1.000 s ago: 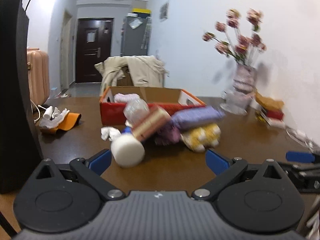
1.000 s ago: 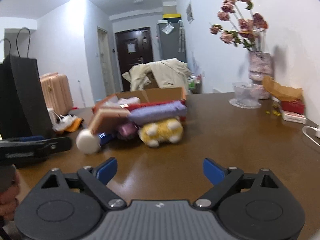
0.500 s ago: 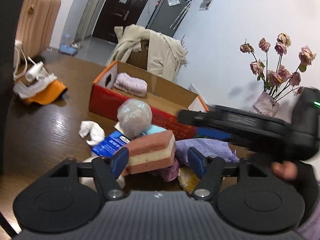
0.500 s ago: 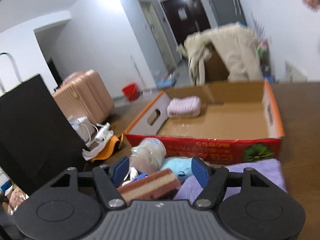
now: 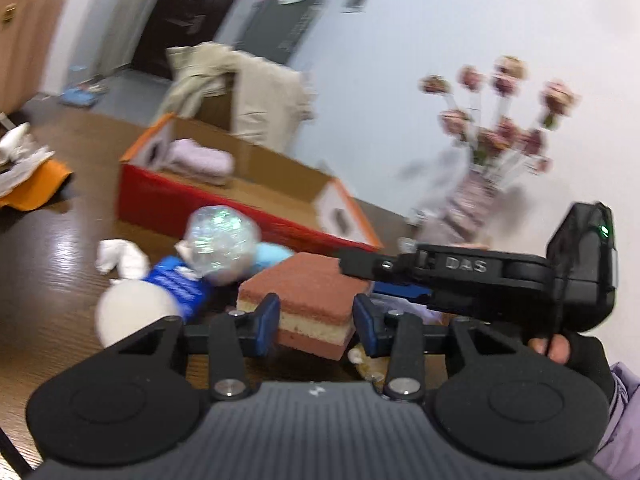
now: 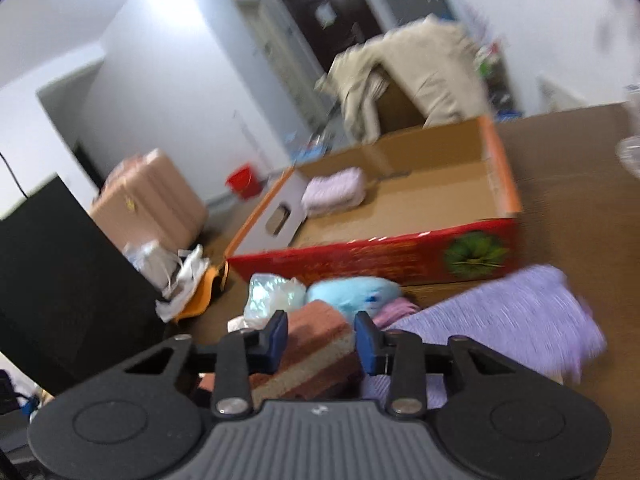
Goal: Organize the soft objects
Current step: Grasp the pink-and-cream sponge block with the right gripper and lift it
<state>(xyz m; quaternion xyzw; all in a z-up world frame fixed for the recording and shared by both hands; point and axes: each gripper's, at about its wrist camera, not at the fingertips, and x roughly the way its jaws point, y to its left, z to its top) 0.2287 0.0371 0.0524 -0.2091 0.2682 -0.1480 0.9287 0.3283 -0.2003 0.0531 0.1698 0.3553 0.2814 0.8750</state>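
Observation:
A brown and cream layered sponge [image 5: 304,292] lies on top of a pile of soft things on the brown table [image 5: 52,280]. My left gripper [image 5: 316,326] faces its near side. The jaws are closing, and the sponge is wider than their gap, so the pads do not grip it. My right gripper [image 6: 322,338] comes in from the right, jaws closing, and the sponge [image 6: 316,328] fills the gap between its pads. Behind stands a red cardboard box [image 6: 360,256] holding a folded lilac towel [image 6: 334,192].
The pile also holds a purple cloth [image 6: 500,320], a light blue plush [image 6: 352,292], a crinkly plastic ball [image 5: 220,236], a white ball [image 5: 132,312] and a blue packet [image 5: 176,284]. A flower vase [image 5: 480,200] stands far right. A black bag [image 6: 52,280] stands left.
Both grippers have moved in to the pile and narrowed their jaws. The right one swung left over the sponge, which now sits between its pads.

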